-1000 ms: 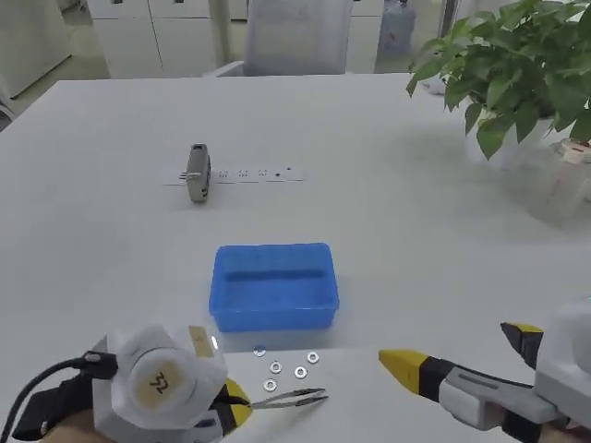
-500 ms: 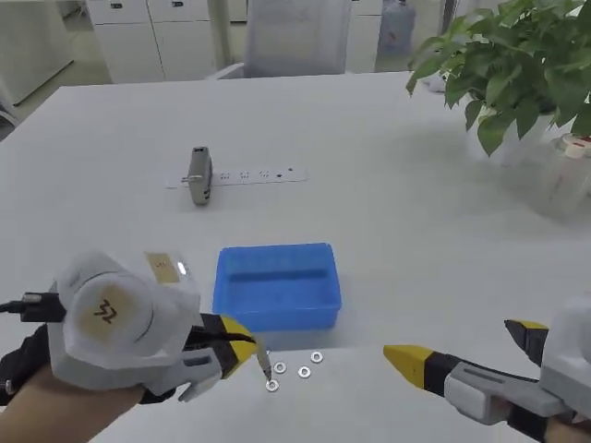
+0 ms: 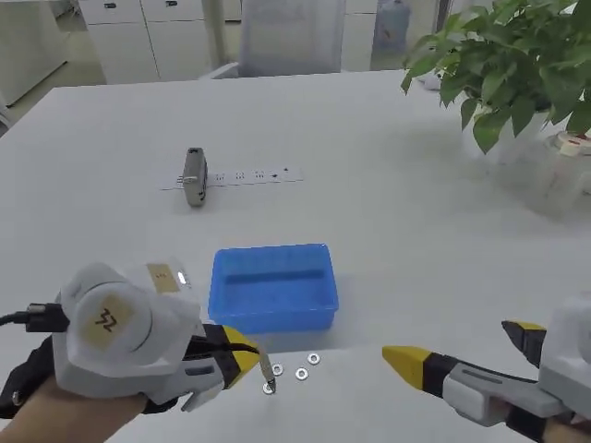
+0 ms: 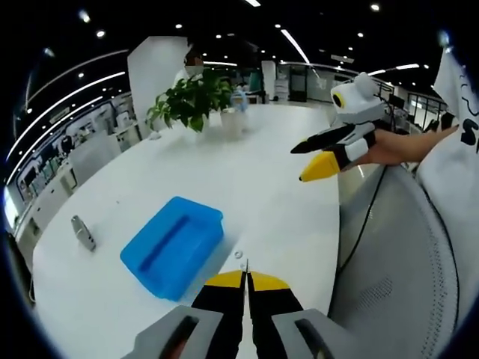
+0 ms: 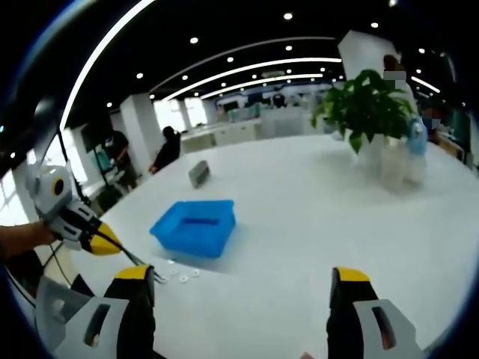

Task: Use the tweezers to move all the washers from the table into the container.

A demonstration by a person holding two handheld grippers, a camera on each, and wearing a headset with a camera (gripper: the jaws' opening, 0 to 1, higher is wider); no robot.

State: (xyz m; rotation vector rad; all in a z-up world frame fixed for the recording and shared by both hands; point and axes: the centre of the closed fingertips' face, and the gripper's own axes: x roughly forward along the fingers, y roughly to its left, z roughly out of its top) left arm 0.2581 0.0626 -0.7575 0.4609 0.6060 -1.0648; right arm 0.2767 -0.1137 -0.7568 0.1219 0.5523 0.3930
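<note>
**Washers still on the table, tweezers now standing over the nearest one**

The small silver metal washers (image 3: 301,374) lie in a loose cluster near the table's near edge, just in front of the front wall of the shallow blue plastic container (image 3: 272,318). You can count four of them in the head view. None shows inside the container, so the moving has yet to begin.

A second ago your left gripper (image 3: 244,356) sat low, with the thin metal tweezers (image 3: 264,367) lying almost flat beside the cluster. Since then you have lifted that hand and turned it, so the tweezers now point steeply down. Their tip meets the washer nearest the table's near edge. The left jaws are pressed nearly together, with the tweezers pinched between them. Whether the tweezer tips have closed on that washer is too small to tell.

Your right gripper (image 5: 239,274) has barely moved. It hovers over the white table (image 3: 388,212) to the right of the cluster, well apart from it, with its jaws spread wide and nothing in them.

This puts you at the first pick. The next move likely calls for a steady squeeze and a straight lift. A flat washer can easily slip from fine tips or skid towards the edge.
</note>
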